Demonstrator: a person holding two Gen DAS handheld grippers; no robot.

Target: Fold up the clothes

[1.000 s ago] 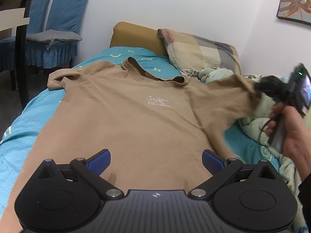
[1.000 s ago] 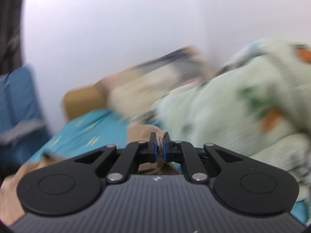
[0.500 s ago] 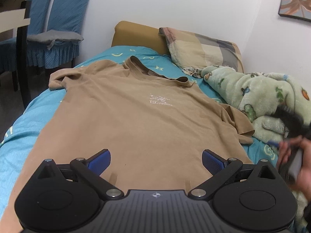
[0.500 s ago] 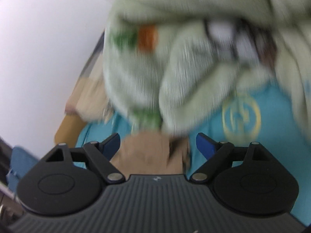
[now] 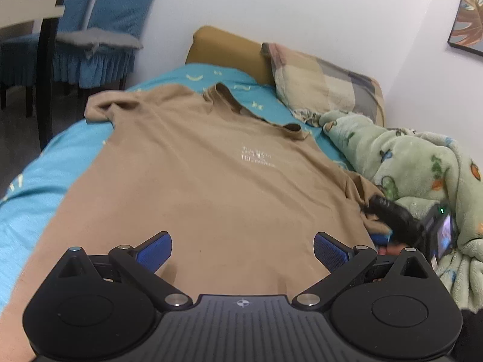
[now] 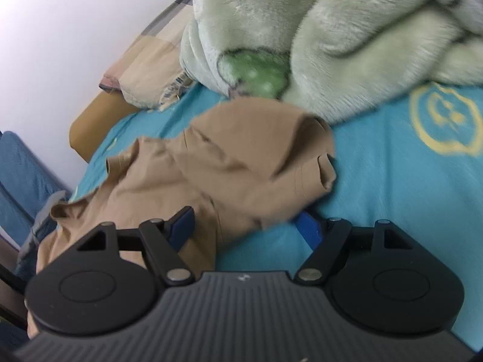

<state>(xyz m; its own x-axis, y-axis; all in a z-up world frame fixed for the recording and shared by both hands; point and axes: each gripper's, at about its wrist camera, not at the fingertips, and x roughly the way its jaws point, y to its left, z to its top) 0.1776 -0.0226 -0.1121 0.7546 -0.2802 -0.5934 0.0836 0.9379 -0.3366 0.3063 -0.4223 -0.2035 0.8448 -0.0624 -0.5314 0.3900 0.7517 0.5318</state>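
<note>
Left wrist view: a tan T-shirt (image 5: 205,187) lies face up and spread along a bed with a turquoise sheet (image 5: 60,163), collar toward the patterned pillow (image 5: 317,87) at the head. The left gripper (image 5: 241,249) hovers over the hem end with its blue pads wide apart and only flat cloth below them, nothing pinched; it seems to be waiting at the bottom edge, ready to take a corner. The far sleeve (image 5: 99,108) is bunched at the bed's edge near the blue-covered chair (image 5: 96,42). At the right, the right gripper (image 5: 380,211) reaches in low at the shirt's other sleeve, beside the green fleece blanket (image 5: 407,163).

Right wrist view: the right gripper (image 6: 244,226) sits low over the rumpled sleeve (image 6: 253,163), which lies crumpled on the sheet (image 6: 392,181) just beside the blanket (image 6: 332,45). Its jaws are fairly wide and closing, with a fold of the sleeve's cloth between them, though the pads do not press on it. The approach probably aims to catch the sleeve edge and pull it flat before any fold; the shirt is still unfolded, so the task looks barely begun.
</note>
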